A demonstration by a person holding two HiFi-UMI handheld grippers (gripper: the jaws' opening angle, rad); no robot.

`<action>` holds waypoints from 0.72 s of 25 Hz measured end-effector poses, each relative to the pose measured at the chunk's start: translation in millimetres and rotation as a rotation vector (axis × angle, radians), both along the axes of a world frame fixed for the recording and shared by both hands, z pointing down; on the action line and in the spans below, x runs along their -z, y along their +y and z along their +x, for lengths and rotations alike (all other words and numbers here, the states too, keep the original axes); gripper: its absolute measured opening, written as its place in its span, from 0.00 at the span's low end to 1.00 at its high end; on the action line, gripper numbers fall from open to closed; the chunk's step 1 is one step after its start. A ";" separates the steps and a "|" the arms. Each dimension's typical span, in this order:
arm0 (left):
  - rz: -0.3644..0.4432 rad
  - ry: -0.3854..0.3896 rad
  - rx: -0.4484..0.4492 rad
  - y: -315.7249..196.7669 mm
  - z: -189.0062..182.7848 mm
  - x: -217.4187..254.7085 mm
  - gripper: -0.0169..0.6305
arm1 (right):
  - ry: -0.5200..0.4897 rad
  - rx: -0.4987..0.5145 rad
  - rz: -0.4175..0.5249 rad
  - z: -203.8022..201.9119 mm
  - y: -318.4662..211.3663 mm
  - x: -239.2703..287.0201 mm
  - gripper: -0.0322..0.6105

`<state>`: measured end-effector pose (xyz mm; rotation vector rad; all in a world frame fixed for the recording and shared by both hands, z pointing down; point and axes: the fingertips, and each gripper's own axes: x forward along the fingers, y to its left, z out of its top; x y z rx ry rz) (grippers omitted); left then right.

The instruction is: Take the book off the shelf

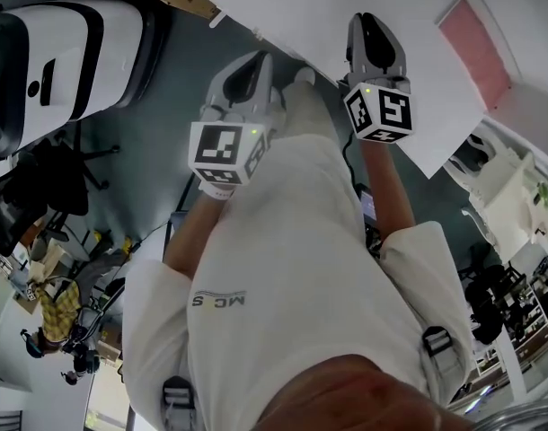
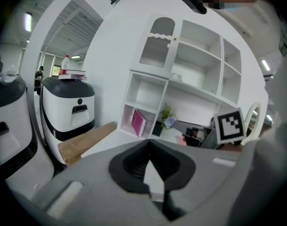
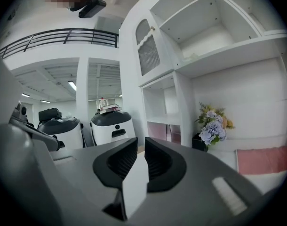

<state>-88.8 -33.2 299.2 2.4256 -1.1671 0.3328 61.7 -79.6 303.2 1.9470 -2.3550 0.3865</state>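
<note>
A white shelf unit stands ahead of both grippers. A pink book leans upright in its lower left compartment; in the right gripper view a strip of pink shows in that same low compartment. My left gripper is well short of the shelf, jaw tips touching and nothing held. Beside it my right gripper has a narrow gap between its jaws, with nothing in it. From the head view both grippers, left and right, point away from the person's body.
A pot of purple and yellow flowers sits on the shelf's counter next to the book's compartment. A flat pink pad lies at the right. White-and-black machines and a brown board stand left of the shelf.
</note>
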 end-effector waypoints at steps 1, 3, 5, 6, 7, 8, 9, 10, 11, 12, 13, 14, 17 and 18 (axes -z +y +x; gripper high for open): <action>0.002 -0.007 -0.002 -5.1 -0.1 -1.9 0.03 | -0.009 -0.003 -0.001 -0.3 -7.5 -3.3 0.12; 0.006 -0.015 -0.001 -15.0 2.2 -4.8 0.03 | -0.020 -0.005 -0.004 0.7 -20.9 -10.3 0.12; 0.013 -0.014 0.001 -26.0 6.8 -5.9 0.03 | -0.024 -0.007 -0.007 3.7 -34.2 -15.7 0.15; 0.014 -0.013 0.002 -32.0 8.7 -6.5 0.03 | -0.027 -0.010 -0.008 4.8 -41.3 -18.0 0.15; 0.014 -0.013 0.002 -38.1 10.0 -7.5 0.03 | -0.030 -0.013 -0.009 5.5 -48.4 -20.1 0.15; 0.013 -0.013 0.001 -44.1 11.1 -9.0 0.03 | -0.032 -0.017 -0.011 6.0 -55.6 -22.3 0.16; 0.011 -0.013 0.001 -49.8 12.2 -11.2 0.03 | -0.033 -0.021 -0.012 6.4 -62.6 -24.9 0.17; 0.009 -0.013 0.001 -55.2 13.7 -13.9 0.03 | -0.035 -0.024 -0.013 7.3 -69.3 -28.1 0.18; 0.007 -0.014 0.000 -60.5 15.8 -17.2 0.03 | -0.037 -0.028 -0.014 9.0 -76.0 -31.8 0.19; 0.006 -0.016 -0.001 -66.0 18.3 -20.7 0.03 | -0.039 -0.031 -0.014 11.4 -83.0 -35.5 0.20; 0.006 -0.018 -0.002 -71.7 20.8 -24.2 0.03 | -0.039 -0.035 -0.013 14.0 -90.4 -38.6 0.20; 0.006 -0.021 -0.005 -77.4 22.9 -27.4 0.03 | -0.034 -0.039 -0.011 16.3 -97.7 -41.1 0.21; 0.001 -0.030 -0.011 -91.5 24.1 -35.1 0.03 | -0.017 -0.048 -0.007 18.6 -116.5 -47.8 0.24; -0.002 -0.034 -0.011 -95.6 23.8 -37.2 0.03 | -0.017 -0.050 -0.008 19.1 -122.3 -50.4 0.25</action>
